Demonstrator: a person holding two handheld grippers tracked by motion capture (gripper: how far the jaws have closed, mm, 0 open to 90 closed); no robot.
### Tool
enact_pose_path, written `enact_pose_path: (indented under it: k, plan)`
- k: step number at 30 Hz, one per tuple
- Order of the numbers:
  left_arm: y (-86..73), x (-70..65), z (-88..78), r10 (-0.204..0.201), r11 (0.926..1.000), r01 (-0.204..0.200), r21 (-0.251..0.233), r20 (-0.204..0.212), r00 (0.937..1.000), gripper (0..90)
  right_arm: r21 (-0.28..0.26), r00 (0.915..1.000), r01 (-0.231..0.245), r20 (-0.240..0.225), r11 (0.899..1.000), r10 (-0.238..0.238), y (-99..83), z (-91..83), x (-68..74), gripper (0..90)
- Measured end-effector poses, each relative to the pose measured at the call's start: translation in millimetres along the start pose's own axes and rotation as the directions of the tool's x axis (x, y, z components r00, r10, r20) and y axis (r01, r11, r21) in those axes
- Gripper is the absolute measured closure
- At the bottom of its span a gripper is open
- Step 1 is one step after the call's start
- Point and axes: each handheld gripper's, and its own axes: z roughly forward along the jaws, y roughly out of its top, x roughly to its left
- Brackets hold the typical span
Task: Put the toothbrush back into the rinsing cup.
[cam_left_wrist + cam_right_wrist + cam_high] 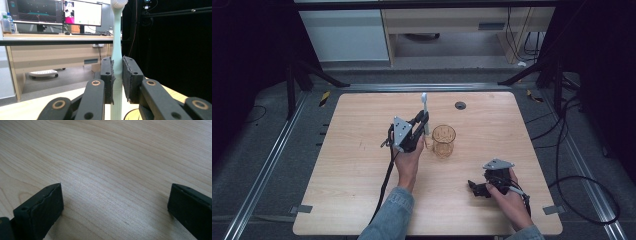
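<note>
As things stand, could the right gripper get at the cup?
Probably yes: the right gripper lies open on the table, with bare wood between it and the cup.

The left claw (117, 82) is gripping a pale toothbrush (116, 62) between its two black pads (131, 80), which are pressing on the handle from both sides. The toothbrush is standing upright, and its white bristle head is reaching the top edge. Under the claw a light wooden desk (25, 110) is showing. Behind, two monitors (53, 12) are glowing on a beige bench (55, 50).
</note>
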Motion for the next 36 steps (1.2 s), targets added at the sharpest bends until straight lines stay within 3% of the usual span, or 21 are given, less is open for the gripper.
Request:
enact_pose_path:
  k: [18,36]
  plan:
    - [-20.9,-1.9,7.0,0.004,0.9987,-0.004,0.051,-0.006,1.0,78.6,0.0,1.0,-0.001,0.0,1.0,0.001,0.0,0.0,0.0,0.6]
    - [-32.2,-1.7,2.2,0.0,0.9961,0.001,0.088,-0.011,0.9999,78.5,-0.001,1.0,-0.003,-0.002,1.0,0.003,0.0,0.2,-0.1,0.5]
